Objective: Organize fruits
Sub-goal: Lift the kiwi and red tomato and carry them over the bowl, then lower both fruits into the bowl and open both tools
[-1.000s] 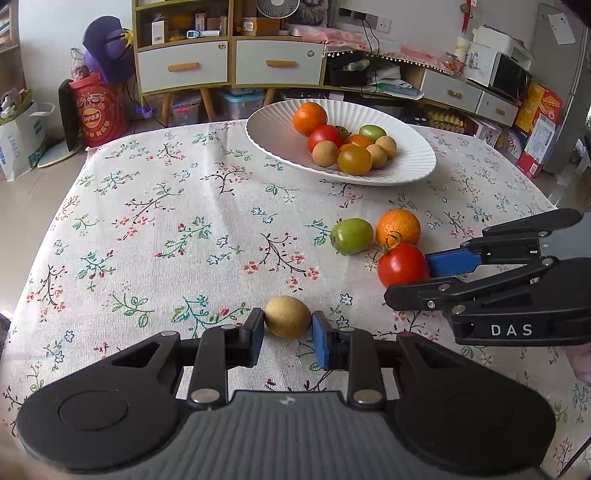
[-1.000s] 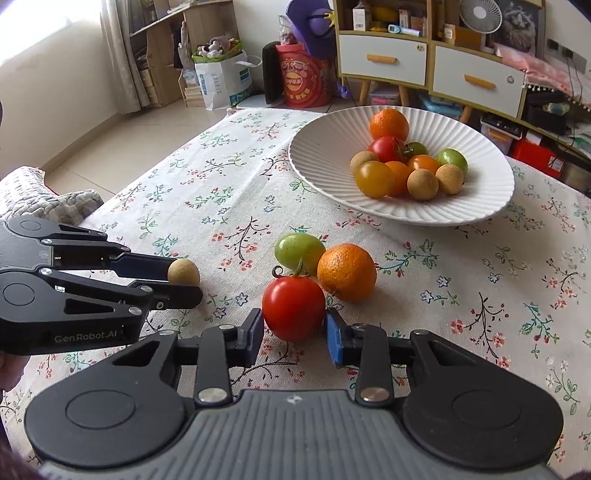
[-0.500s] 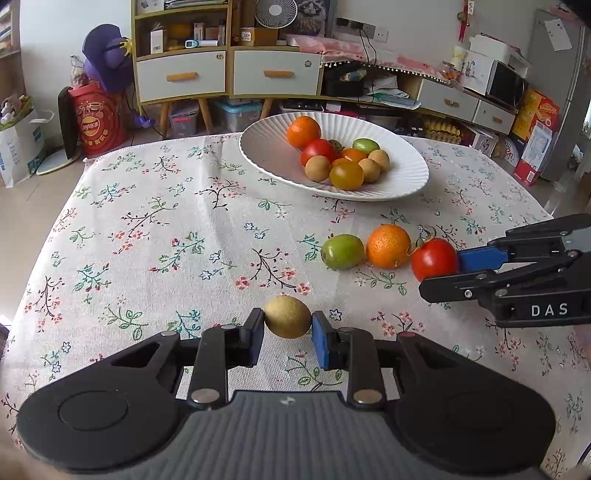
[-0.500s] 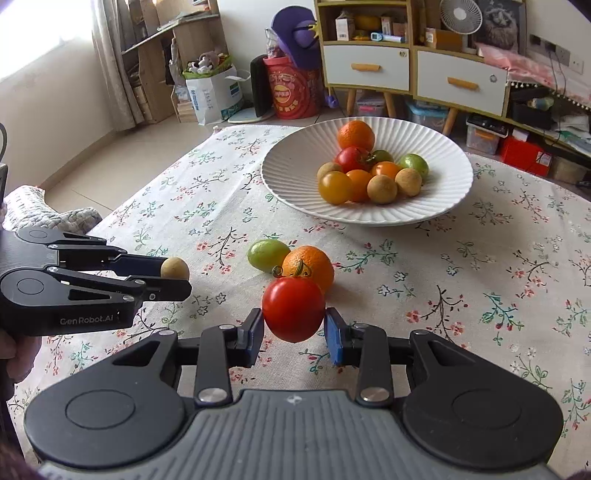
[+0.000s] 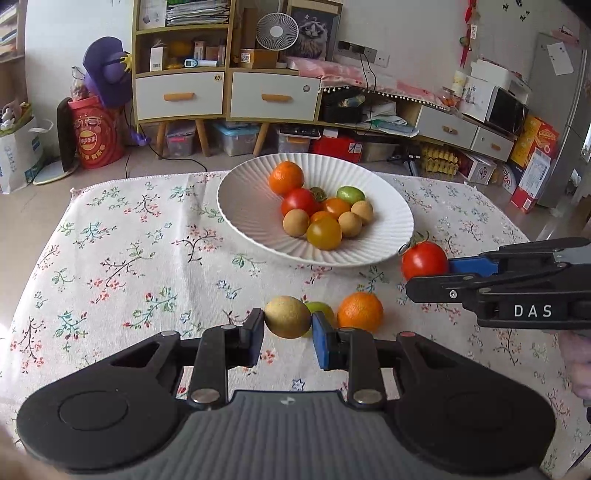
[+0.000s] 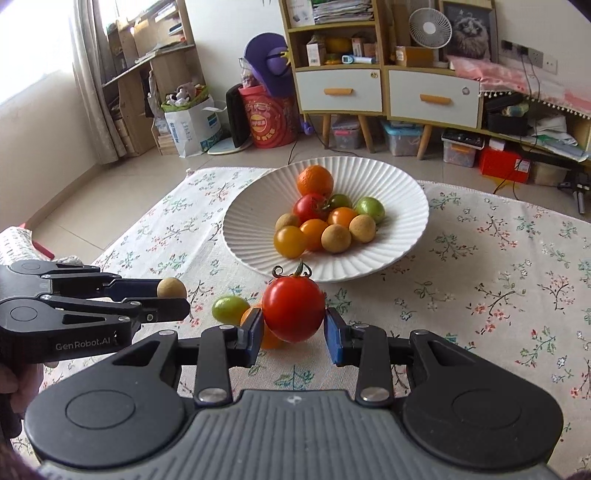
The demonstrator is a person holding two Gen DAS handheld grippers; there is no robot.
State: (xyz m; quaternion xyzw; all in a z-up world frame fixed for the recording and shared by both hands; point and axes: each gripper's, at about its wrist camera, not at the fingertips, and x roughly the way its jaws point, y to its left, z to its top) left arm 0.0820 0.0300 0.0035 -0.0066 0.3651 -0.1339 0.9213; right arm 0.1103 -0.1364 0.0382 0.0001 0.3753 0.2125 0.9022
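while both claws hang above the floral tablecloth | left gripper clamps a tan fruit | right gripper clamps a red tomato near the white plate | green fruit and orange lie on cloth

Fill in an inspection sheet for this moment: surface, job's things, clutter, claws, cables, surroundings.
Surface: floral tablecloth covers the table.
Job's things: white plate holds a pile of fruit; green fruit and orange lie on the cloth.
Clutter: nothing seen on the table.
Claws: left claw shut on tan fruit; right claw shut on red tomato.
Cables: cords on the floor behind.
Surroundings: drawer cabinet, fan, storage boxes.
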